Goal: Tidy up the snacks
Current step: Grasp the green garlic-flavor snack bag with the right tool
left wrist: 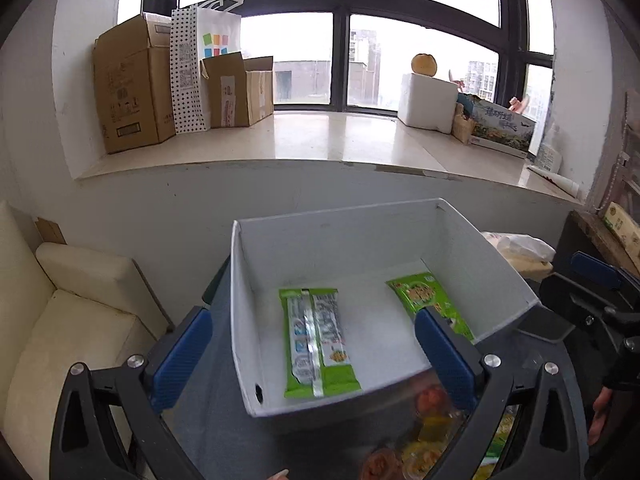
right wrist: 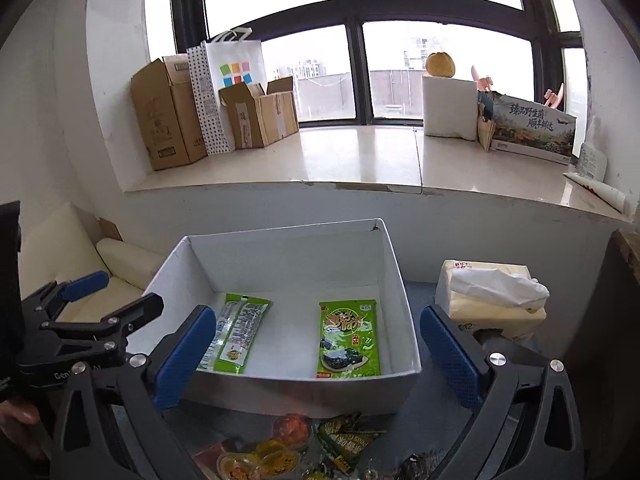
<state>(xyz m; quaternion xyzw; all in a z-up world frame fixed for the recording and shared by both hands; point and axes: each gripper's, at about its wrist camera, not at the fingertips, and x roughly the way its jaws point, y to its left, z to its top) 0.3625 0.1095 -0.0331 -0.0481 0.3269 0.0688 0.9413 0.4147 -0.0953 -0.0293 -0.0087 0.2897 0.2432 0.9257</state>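
A white open box (left wrist: 340, 248) (right wrist: 288, 264) stands on the table in front of both grippers. Two green snack packets lie flat in it. The left packet (left wrist: 316, 344) (right wrist: 236, 336) shows its printed back. The right one, a seaweed packet (left wrist: 428, 296) (right wrist: 348, 340), lies face up. Loose snacks sit before the box's near wall: jelly cups (right wrist: 260, 460) and another green packet (right wrist: 344, 436). They look blurred in the left wrist view. My left gripper (left wrist: 312, 316) (right wrist: 120, 294) is open above the box's near left part, holding nothing. My right gripper (right wrist: 318, 312) (left wrist: 568, 300) is open and holds nothing either.
A tissue box (right wrist: 492, 300) stands right of the white box. A cream sofa (left wrist: 80, 320) lies to the left below the table. Behind, a window sill (right wrist: 360, 152) carries cardboard boxes (left wrist: 132, 88), a paper bag and a foam block.
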